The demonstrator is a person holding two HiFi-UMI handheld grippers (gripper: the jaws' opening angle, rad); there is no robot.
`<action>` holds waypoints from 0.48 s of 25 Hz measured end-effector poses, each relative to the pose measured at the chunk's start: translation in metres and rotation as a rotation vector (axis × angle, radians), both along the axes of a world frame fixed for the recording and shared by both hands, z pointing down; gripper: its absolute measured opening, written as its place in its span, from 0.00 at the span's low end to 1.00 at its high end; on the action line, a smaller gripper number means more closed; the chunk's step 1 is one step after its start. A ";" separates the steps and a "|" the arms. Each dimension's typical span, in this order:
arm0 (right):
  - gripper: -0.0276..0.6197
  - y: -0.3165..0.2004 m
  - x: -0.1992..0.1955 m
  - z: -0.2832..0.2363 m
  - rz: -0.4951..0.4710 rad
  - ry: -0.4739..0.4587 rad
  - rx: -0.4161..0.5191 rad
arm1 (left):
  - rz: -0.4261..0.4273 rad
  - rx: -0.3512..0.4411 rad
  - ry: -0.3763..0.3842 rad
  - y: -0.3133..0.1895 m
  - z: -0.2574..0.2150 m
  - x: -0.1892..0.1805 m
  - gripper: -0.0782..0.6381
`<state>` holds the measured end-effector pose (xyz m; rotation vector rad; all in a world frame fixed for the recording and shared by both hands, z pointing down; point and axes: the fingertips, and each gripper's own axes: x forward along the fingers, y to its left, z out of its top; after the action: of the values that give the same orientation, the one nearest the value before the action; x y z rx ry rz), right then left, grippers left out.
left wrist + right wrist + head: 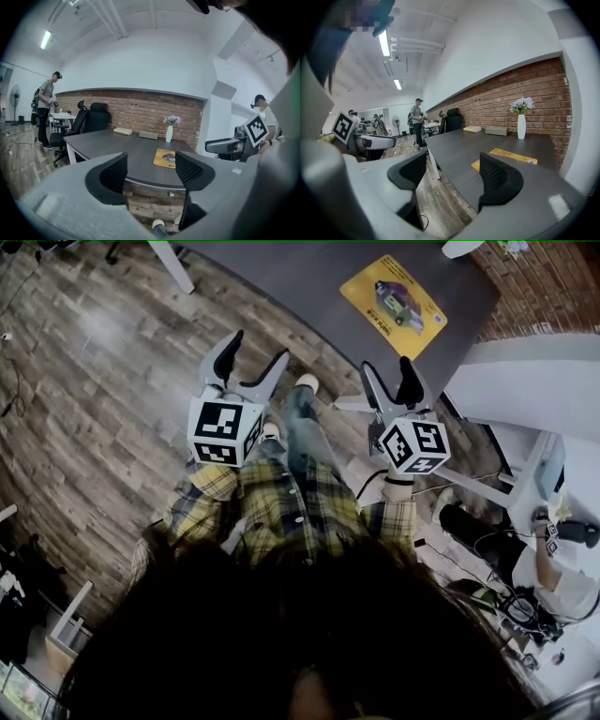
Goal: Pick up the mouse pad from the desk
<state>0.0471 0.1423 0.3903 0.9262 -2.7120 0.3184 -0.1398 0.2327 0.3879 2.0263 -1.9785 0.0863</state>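
Observation:
A yellow mouse pad (395,294) with a printed picture lies flat on the dark grey desk (309,282), near its right end; it also shows as the mouse pad (164,158) and the mouse pad (509,155). My left gripper (256,352) hangs open over the wood floor, short of the desk's near edge. My right gripper (388,372) is open too, its tips just at the desk edge below the pad. Nothing sits between either pair of jaws.
A white vase with flowers (169,129), a pale pad (122,131) and a grey box (148,135) stand along the brick wall. Black office chairs (86,119) sit at the desk's left end. A person (46,105) stands beyond them. A seated person (553,568) is at my right.

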 end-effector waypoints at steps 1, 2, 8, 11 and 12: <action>0.55 -0.003 -0.002 0.001 -0.002 0.000 0.001 | -0.003 -0.002 -0.002 -0.001 0.001 -0.002 0.55; 0.55 -0.007 -0.005 0.001 -0.003 -0.001 0.001 | -0.005 -0.004 -0.004 -0.003 0.002 -0.004 0.55; 0.55 -0.033 -0.016 0.006 0.003 -0.011 -0.005 | -0.003 -0.011 -0.017 -0.028 0.004 -0.016 0.55; 0.55 -0.053 -0.012 0.009 0.025 -0.016 -0.012 | 0.017 -0.012 -0.021 -0.052 0.004 -0.014 0.55; 0.55 -0.061 -0.010 0.009 0.036 -0.016 -0.014 | 0.026 -0.013 -0.022 -0.061 0.004 -0.013 0.55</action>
<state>0.0367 0.0809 0.3995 0.9733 -2.7069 0.3531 -0.1532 0.1720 0.3923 2.0512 -1.9596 0.1273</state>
